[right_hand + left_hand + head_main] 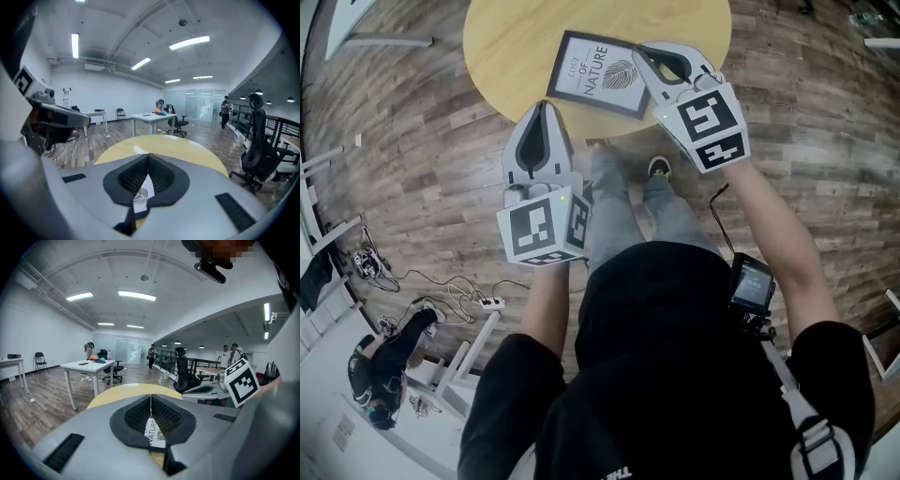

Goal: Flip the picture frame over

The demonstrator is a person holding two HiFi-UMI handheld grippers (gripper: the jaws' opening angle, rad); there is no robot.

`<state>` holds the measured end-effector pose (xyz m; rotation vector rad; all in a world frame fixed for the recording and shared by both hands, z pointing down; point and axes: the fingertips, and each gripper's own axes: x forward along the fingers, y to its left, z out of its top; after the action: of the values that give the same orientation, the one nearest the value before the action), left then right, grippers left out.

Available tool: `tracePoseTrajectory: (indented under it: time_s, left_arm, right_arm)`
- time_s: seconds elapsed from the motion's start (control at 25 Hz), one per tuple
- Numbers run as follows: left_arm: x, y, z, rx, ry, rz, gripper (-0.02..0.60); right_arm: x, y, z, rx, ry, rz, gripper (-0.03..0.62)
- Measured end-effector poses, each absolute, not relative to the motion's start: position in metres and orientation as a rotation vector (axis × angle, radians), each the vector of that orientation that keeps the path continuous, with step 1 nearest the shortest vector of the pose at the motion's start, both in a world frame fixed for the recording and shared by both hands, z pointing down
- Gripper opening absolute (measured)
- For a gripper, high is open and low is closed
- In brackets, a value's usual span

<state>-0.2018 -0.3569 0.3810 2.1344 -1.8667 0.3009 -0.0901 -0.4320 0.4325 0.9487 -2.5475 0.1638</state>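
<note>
The picture frame [598, 75] lies flat on the round yellow counter [511, 47], print side up. Its dark border surrounds a white sheet with a leaf drawing and the word NATURE. In the head view it sits toward the 6 o'clock rim of the counter, turned slightly askew. The right gripper [649, 54] comes in from 4 o'clock, and its tip overlaps the frame's 3 o'clock edge. Its jaws are pressed fully together with nothing between them. In the right gripper view the right gripper [149, 158] shows its two dark pads meeting in one thin seam. A strip of the frame [140, 194] shows through the hollow below them, lying clear of the pads, and the counter [178, 147] spreads out toward 12 o'clock. The left gripper [546, 105] is at about 7 o'clock of the frame, its tip over the counter's near rim and apart from the frame. It too is closed tight and holds nothing. In the left gripper view the left gripper [151, 400] has its pads touching along a narrow line. The print [153, 437] shows in the opening below that line, and the counter [122, 392] curves away beyond. The right gripper [201, 391] appears there at 3 o'clock, with its marker cube [241, 383] beside it. Below the counter, the person's shoe [659, 169] stands on the wooden floor [412, 141].
</note>
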Motion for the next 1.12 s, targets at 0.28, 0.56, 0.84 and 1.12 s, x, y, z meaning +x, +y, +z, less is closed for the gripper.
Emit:
tracePoseTrajectory:
  time_s: [0.28, 0.56, 0.84, 1.12]
  left_arm:
    - [-0.16, -0.353, 0.314, 2.238, -1.823, 0.204, 0.023]
    - [-0.129, -0.335, 0.264, 2.291, -1.821, 0.144, 0.023]
    - [-0.11, -0.327, 0.246, 2.312, -1.842, 0.12, 0.023]
    - [-0.106, -0.321, 0.246, 2.287, -1.874, 0.139, 0.023]
  right_arm:
    - [-0.067, -0.408, 0.304, 1.054, -2.762, 0.064, 0.02]
    - [-0.029, -0.38, 0.245, 1.127, -2.798, 0.023, 0.021]
    - [0.004, -0.379, 0.218, 1.159, -2.813, -0.014, 0.02]
    - [0.012, -0.375, 0.22, 1.144, -2.829, 0.01, 0.021]
